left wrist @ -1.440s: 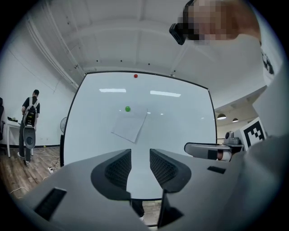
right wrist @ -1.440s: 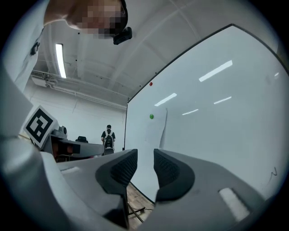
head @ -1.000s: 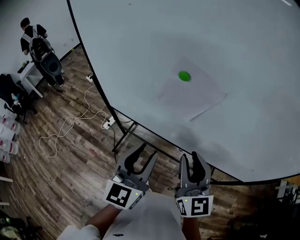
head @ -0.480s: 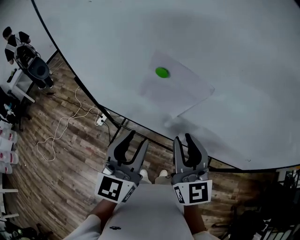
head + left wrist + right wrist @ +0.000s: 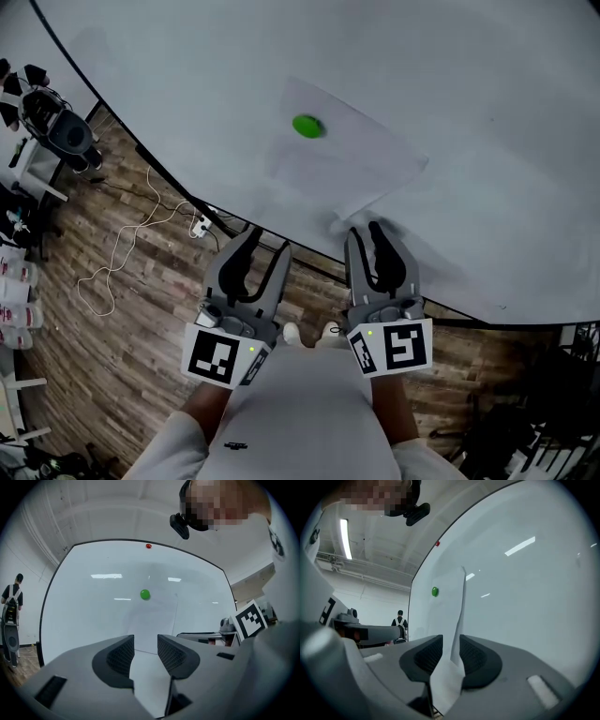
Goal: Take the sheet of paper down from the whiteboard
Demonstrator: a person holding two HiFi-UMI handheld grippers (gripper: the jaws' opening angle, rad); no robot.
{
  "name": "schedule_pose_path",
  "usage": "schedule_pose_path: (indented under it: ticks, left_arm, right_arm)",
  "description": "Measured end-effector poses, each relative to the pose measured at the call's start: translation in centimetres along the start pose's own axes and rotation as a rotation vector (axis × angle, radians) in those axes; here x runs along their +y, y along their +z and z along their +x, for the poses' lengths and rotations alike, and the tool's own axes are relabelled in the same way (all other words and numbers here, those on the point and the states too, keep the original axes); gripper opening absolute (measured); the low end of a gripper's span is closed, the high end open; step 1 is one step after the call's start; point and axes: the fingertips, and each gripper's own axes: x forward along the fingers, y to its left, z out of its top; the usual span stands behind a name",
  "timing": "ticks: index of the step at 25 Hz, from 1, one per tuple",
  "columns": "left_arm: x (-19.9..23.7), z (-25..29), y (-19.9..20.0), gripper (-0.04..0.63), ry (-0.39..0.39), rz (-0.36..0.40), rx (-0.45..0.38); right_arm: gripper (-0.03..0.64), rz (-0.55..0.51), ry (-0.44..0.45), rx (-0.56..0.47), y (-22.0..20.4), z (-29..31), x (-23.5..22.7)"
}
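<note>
Head view, entries in order of use.

Whiteboard (image 5: 469, 94): upright, and carries the rest.

Sheet (image 5: 352, 164): lies flat on the board towards its lower edge, hanging skewed with one corner lowest. A green magnet (image 5: 307, 126) near the top edge is the only fixing seen, so the lower part hangs free to be taken.

Right tongs (image 5: 366, 231): at the sheet's lowest corner, just above the board's lower edge. The right gripper view shows that corner lifted off the board and standing between the pads. The jaws are a narrow gap apart and seemingly not pressing yet, placed for a pinch and pull.

Left tongs (image 5: 267, 241): jaws wide apart with nothing in them. They sit just off the board's lower edge, below and left of the sheet. They face the sheet's bottom edge but are clear of it, probably kept in reserve for the magnet.
</note>
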Motion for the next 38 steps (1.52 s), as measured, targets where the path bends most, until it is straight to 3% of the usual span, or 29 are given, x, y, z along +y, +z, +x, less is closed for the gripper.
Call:
schedule_pose_path:
  ticks: [19,27,33,38]
  left_arm:
    - [0.7,2.5,2.8,0.147,0.002,0.028,-0.038]
    - [0.4,2.5,2.5,0.147,0.009,0.029,-0.027]
    - [1.0,2.3,2.5,0.146,0.015,0.028,-0.025]
    - [0.6,2.7,2.7,0.146,0.018,0.036,-0.027]
  right_arm:
    - [0.106,0.11,-0.075,-0.037,1.7,2.5,-0.6]
    - [0.101,0.154,-0.069,-0.002,0.4,2.9,-0.7]
    - [0.012,0.134,-0.108,0.0,0.3,3.3,-1.1]
    - [0.011,0.141,-0.102,0.005,0.2,3.1,-1.5]
